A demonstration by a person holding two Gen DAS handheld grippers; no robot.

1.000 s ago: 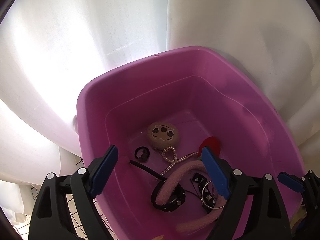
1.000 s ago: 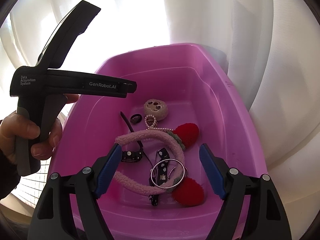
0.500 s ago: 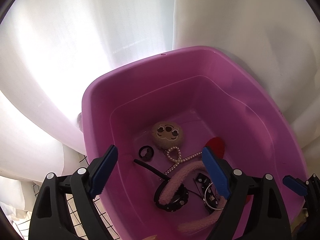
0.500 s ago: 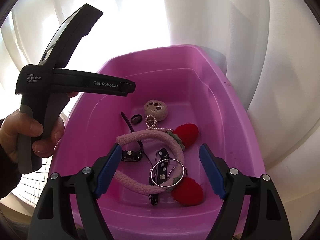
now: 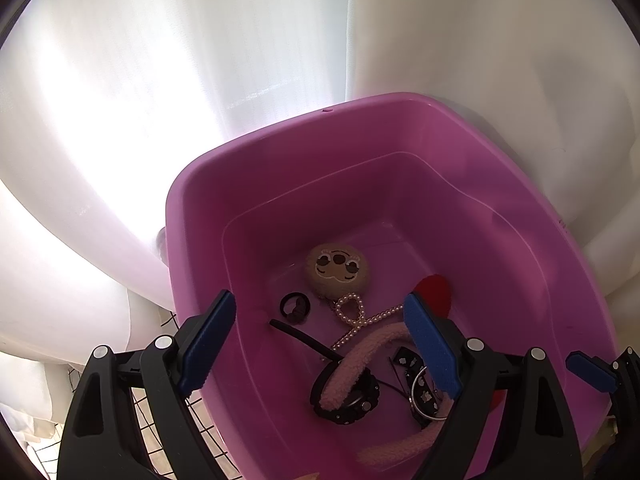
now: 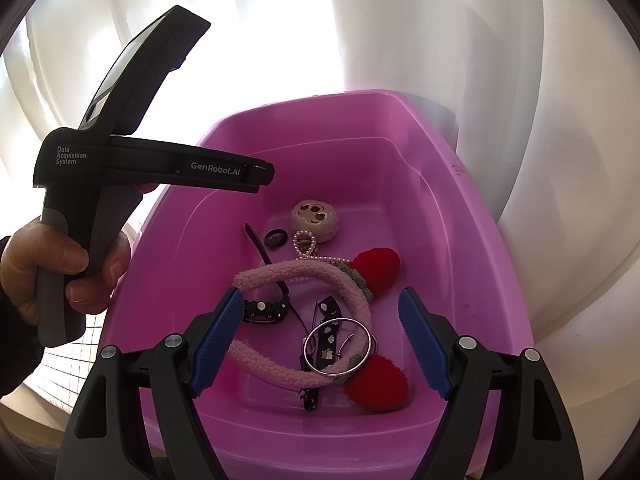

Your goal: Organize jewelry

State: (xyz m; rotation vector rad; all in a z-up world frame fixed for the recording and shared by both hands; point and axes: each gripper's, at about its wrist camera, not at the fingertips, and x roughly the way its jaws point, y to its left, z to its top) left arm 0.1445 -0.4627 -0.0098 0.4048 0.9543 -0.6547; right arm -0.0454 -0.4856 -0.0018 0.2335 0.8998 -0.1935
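You can read two white prints on the black handheld gripper body (image 6: pixel 160 168) seen in your right wrist view: "Data Acquisition System" in three short lines at its rear, above the handle, and "GenRobot.AI" along the side of its forward bar. Nothing else is legible.

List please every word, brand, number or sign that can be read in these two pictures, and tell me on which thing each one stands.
"Data Acquisition System": white print on the rear block of the left gripper's body, seen from the right wrist.
"GenRobot.AI": white print along that body's forward bar.
A small dark mark on the pink tub's rim: too small to read.
The left wrist view shows no readable text.
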